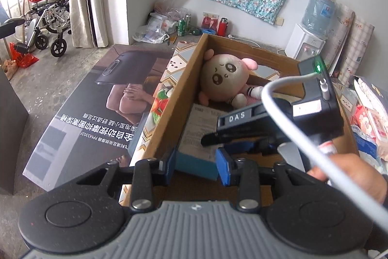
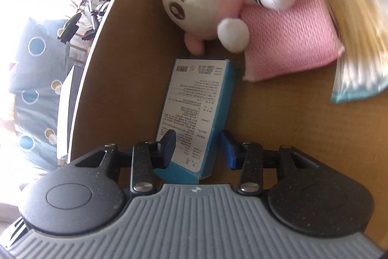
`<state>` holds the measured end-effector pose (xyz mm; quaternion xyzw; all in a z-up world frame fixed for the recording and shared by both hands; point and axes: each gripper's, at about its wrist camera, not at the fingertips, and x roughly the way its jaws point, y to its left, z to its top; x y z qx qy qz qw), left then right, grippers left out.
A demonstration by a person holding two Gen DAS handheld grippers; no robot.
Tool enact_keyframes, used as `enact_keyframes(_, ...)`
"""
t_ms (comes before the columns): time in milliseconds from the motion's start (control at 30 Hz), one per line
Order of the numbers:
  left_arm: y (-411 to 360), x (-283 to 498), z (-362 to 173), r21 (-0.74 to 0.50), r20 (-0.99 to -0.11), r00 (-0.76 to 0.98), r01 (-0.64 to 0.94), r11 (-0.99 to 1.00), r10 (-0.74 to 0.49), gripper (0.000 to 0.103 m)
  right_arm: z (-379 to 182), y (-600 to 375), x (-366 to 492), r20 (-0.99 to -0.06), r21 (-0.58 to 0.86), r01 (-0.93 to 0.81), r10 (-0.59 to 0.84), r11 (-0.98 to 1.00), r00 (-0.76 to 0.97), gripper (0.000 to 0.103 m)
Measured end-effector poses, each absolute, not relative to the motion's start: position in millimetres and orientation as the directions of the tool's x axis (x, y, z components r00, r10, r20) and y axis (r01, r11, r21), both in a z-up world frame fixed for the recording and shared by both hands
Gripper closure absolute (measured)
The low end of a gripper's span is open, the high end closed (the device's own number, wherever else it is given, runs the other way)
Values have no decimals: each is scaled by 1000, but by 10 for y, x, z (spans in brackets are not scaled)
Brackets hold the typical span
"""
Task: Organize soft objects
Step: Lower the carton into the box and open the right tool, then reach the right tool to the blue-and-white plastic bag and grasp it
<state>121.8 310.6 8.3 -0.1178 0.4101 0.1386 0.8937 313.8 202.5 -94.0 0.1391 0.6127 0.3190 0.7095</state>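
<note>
A round pink and cream plush toy [image 1: 226,79] lies at the far end of an open cardboard box [image 1: 169,98]; it also shows in the right wrist view [image 2: 203,1]. A pink knitted cloth [image 2: 288,40] lies beside it. A blue and white printed carton [image 2: 196,118] lies on the box floor. My right gripper [image 2: 197,149] is open, its fingers on either side of the carton's near end. My left gripper [image 1: 197,162] is open and empty above the box's near edge. The right gripper's body [image 1: 278,123] reaches into the box in the left wrist view.
A large printed flat carton [image 1: 97,108] lies on the floor left of the box. Cans, a red flask and bags [image 1: 184,23] stand by the far wall. A water dispenser [image 1: 308,40] is at the right. A pale striped packet [image 2: 359,79] lies in the box.
</note>
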Motion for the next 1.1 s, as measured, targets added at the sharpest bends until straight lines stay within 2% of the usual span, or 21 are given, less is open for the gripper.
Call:
enact_keyframes(133, 3051, 1171, 116, -109, -759, 636, -337, 935, 141, 59, -799, 1891, 3130, -774, 591, -277, 629, 757, 68, 52)
enact_keyframes(233, 2964, 1130, 174, -112, -743, 656, -320, 941, 134, 53, -596, 1699, 3099, -737, 618, -297, 668, 728, 104, 48)
enact_keyframes(433, 2677, 1129, 325, -117, -721, 687, -255, 960, 95, 47, 126, 982, 2926, -606, 675, -403, 776, 618, 177, 44)
enact_keyframes(600, 2295, 1199, 421, -138, -709, 705, -167, 976, 21, 46, 626, 95, 2749, -551, 645, -474, 795, 599, 254, 42)
enact_keyframes(867, 1367, 1617, 446, -187, -719, 678, 19, 982, -150, 45, 842, -1390, 2902, -602, 539, -423, 684, 728, 412, 40)
enact_keyframes(1100, 498, 2293, 219, -264, -766, 578, 117, 957, -282, 44, 303, -2035, 3339, -691, 494, -357, 607, 793, 393, 39)
